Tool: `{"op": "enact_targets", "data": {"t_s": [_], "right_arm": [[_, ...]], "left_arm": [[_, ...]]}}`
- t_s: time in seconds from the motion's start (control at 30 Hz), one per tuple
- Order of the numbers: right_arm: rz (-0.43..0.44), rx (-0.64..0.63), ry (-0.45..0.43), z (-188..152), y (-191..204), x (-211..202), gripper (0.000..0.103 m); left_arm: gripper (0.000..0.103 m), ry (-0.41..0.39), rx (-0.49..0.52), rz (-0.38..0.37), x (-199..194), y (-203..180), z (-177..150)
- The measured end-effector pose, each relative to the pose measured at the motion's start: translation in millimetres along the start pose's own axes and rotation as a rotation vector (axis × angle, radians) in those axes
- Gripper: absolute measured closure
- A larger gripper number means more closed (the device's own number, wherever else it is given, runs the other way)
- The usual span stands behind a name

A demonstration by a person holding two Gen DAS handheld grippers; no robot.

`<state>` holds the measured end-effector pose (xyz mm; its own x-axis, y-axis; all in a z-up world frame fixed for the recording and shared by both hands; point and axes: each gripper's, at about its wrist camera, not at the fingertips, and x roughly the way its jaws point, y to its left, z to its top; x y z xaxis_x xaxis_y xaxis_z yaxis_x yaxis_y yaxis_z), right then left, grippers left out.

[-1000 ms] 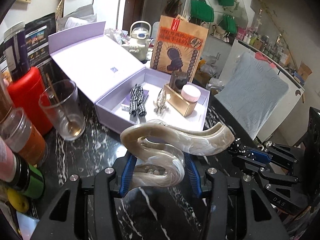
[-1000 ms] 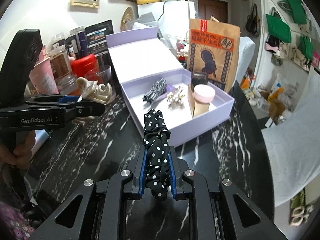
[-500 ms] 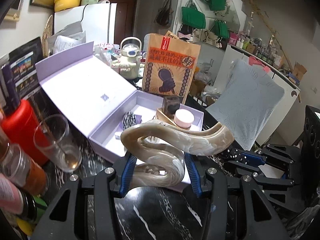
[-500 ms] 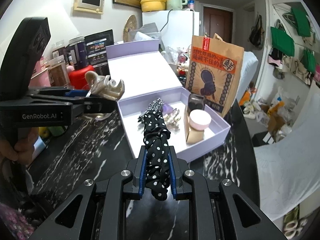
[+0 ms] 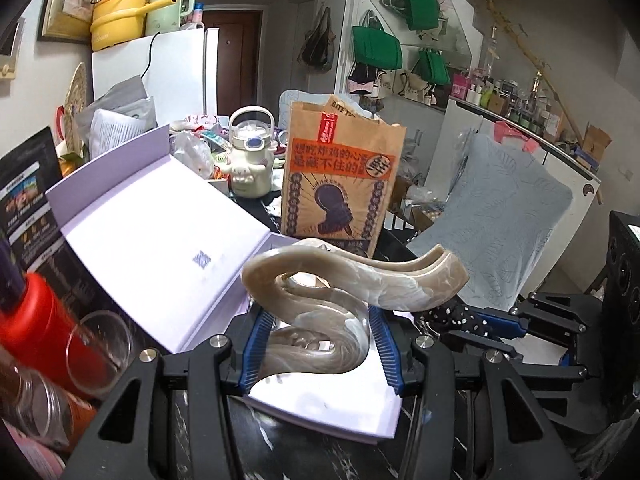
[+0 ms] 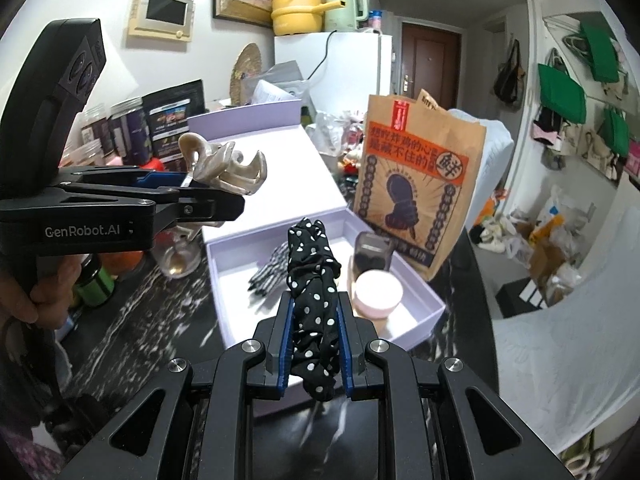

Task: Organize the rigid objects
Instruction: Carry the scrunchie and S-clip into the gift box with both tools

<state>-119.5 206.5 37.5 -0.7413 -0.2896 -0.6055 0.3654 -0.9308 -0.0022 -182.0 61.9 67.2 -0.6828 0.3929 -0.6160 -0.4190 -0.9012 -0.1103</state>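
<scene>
1. Marbled claw hair clip (image 5: 344, 292): being clamped in left tool (image 5: 320, 350), hovering over lavender gift box (image 6: 420, 322).
2. Polka-dot scrunchie (image 6: 314, 304): being pinched in closed right tool (image 6: 314, 354), above box on marble surface (image 6: 160, 320).

The left gripper (image 6: 224, 196) has "GenRobot.AI" printed in white on its black side. The brown paper bag (image 6: 416, 184) has an orange band with big Chinese characters and a round 鲜 mark, and the left wrist view catches "BITE" along its top edge (image 5: 340, 100). Everything else is too blurry to read.
</scene>
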Motion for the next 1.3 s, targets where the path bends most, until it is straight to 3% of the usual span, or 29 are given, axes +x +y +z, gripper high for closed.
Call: {"op": "enact_targets", "data": {"t_s": [0.3, 0.67, 0.87, 1.3], "right_arm": [[-0.009, 0.007, -0.009, 21.2, -17.3, 22.9, 0.084], [-0.011, 0.04, 0.045, 28.5, -35.1, 65.3, 0.084], [0.032, 0.068, 0.063, 23.3, -37.4, 79.8, 0.084], [0.025, 0.058, 0.106, 7.1, -27.0, 92.7, 0.084]], "left_arm": [[0.055, 0.031, 0.007, 0.015, 31.5, 12.8, 14.7], [0.055, 0.111, 0.008, 0.049, 73.9, 24.6, 11.7], [0.055, 0.159, 0.016, 0.05, 92.3, 24.8, 5.3], [0.055, 0.231, 0.09, 0.089, 109.4, 17.3, -13.2]]}}
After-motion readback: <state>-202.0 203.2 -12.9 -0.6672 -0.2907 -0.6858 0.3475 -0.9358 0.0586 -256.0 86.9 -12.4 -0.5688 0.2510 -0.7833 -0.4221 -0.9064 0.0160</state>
